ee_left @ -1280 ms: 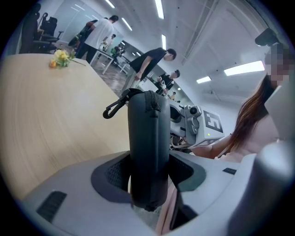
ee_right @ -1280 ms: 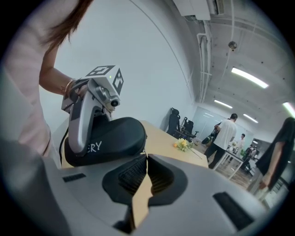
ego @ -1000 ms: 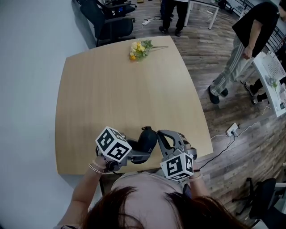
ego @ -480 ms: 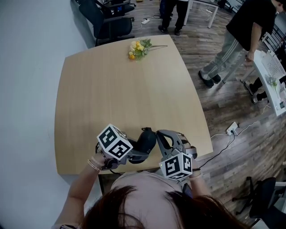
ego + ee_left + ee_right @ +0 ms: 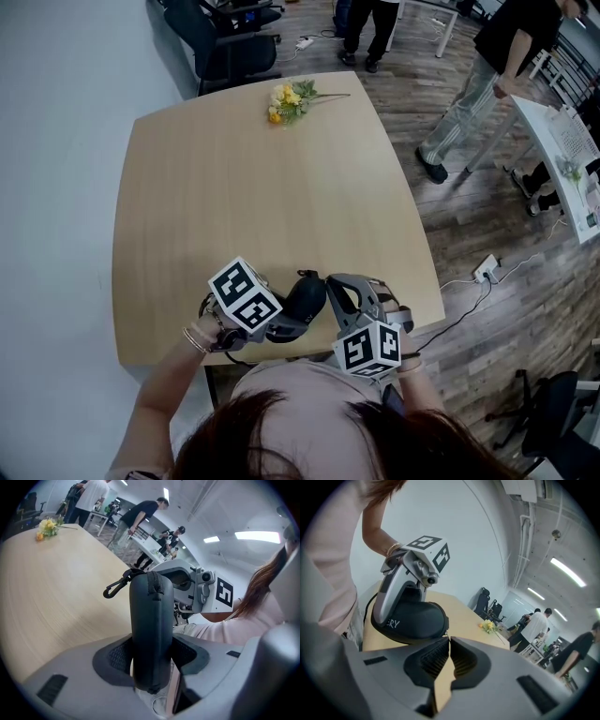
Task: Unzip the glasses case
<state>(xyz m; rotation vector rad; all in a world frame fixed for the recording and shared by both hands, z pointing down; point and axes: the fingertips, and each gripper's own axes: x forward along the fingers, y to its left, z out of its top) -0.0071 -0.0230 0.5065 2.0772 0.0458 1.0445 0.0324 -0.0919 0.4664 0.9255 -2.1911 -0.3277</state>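
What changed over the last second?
Left gripper tilted slightly, glasses case clamped in it throughout; a bystander walked further from the table. Unchanged: right gripper shut at the case's edge, case zipped, flowers in place.

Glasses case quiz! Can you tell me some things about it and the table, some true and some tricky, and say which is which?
1. The left gripper clamps the glasses case. True.
2. The case is bright red. False: it is black.
3. A small clip hangs from the case. True.
4. The yellow flowers lie right next to the case. False: they lie at the far edge of the table, and the case is at the near edge.
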